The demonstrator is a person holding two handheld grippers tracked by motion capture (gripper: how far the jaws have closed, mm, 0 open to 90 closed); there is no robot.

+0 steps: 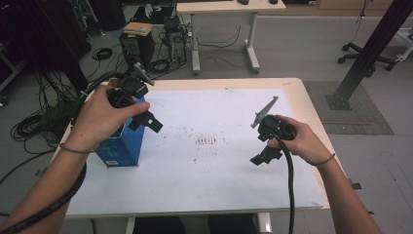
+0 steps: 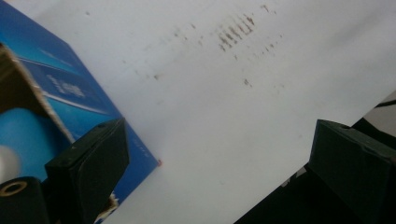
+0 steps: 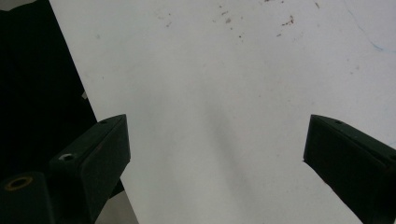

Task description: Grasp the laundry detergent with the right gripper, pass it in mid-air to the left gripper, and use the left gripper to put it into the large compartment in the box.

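Note:
A blue cardboard box [image 1: 122, 146] stands upright at the left edge of the white sheet [image 1: 219, 165] that covers the table. My left gripper [image 1: 146, 121] hovers over the box's top right corner, its jaws open and nothing between them. In the left gripper view the box [image 2: 65, 88] lies beside the left jaw, its top flap open over something pale blue inside, and the left gripper [image 2: 219, 158] looks down on bare sheet. My right gripper [image 1: 265, 155] hangs low over the right part of the sheet; in its own view the right gripper [image 3: 217, 154] is open and holds nothing.
Small brown marks [image 1: 205, 141] dot the middle of the sheet. Beyond the table stand a desk [image 1: 224, 9] and a computer tower [image 1: 174, 36]. Cables [image 1: 34, 122] lie on the floor at left. A black post [image 1: 365, 53] rises at right.

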